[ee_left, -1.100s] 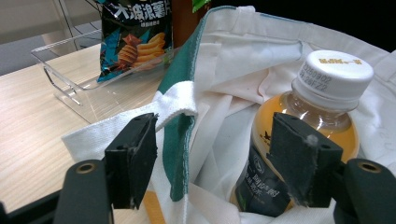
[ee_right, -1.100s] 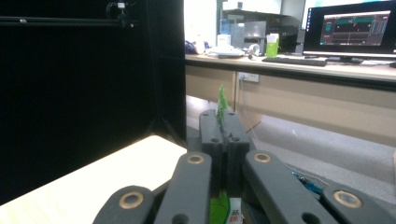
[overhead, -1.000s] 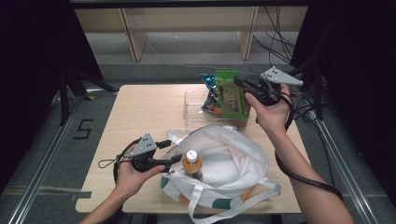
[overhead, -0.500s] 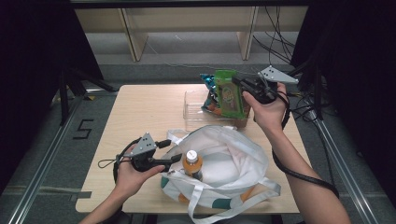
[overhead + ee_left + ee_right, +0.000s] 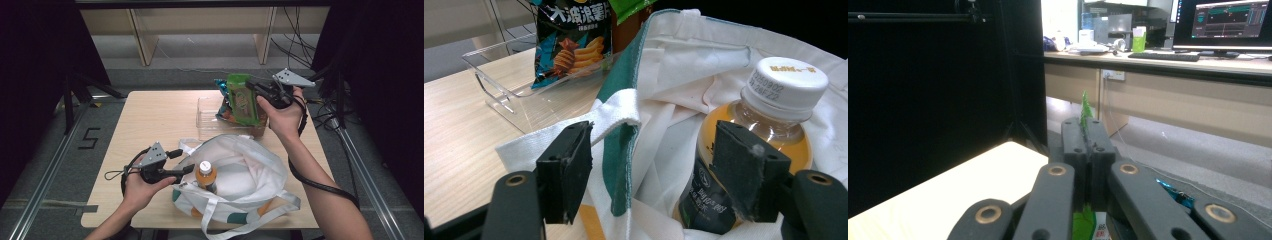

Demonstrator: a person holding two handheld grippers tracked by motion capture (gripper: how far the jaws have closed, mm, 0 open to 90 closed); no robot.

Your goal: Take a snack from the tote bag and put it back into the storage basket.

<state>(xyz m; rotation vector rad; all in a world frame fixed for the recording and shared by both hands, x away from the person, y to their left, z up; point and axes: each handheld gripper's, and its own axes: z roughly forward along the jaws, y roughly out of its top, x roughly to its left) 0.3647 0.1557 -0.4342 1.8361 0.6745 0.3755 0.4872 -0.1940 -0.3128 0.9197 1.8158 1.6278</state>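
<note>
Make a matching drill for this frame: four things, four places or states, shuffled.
1 green snack bag
2 bottle
3 blue chip bag
4 left gripper

a standing inside the white tote bag
b in the clear tray
c pinched in the right gripper, above the tray
d jaws apart at the tote's rim

Pairs: 1-c, 2-a, 3-b, 4-d

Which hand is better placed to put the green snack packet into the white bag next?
The right. Its tool is already shut on the green packet above the clear tray; the left tool is open astride the white bag rim.
</note>
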